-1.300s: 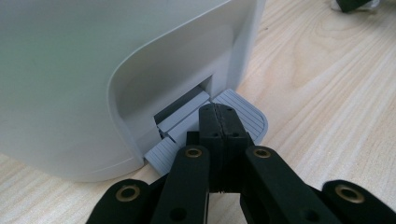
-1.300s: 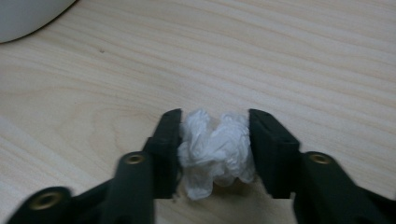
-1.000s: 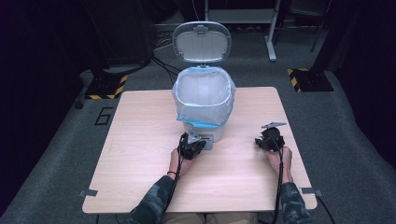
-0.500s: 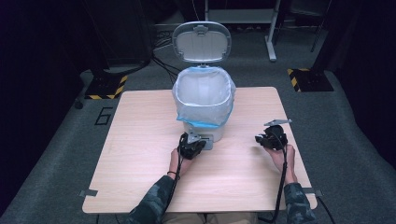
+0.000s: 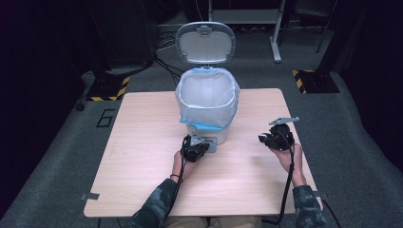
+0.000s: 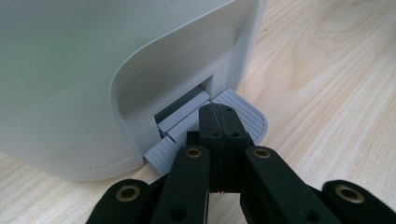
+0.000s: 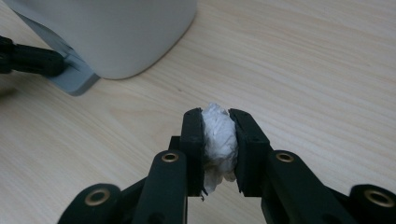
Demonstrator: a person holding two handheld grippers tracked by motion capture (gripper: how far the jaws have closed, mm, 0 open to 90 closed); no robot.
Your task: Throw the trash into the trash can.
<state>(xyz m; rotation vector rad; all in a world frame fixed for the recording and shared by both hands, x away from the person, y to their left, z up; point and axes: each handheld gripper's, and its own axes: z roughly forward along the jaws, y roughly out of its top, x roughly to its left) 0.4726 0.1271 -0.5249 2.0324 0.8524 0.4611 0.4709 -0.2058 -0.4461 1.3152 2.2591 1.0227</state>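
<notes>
pressing the pedal [image 6: 243,122] with clenched left gripper [image 6: 218,122], lid [image 5: 205,42] up; right gripper [image 7: 219,140] pinching tissue wad [image 7: 217,140], probably bound next for bin [image 5: 207,118].

A pale wood-grain worktop [image 5: 142,156] stands on a grey carpeted floor [image 5: 52,156]. The room beyond is dim, nearly black at the left and right edges. Two yellow-and-black striped base plates [image 5: 107,89] sit on the floor, one off each far corner of the worktop. Black cables [image 5: 164,64] trail across the carpet at the back, near a light grey metal leg [image 5: 274,35] under a shelf-like frame.
</notes>
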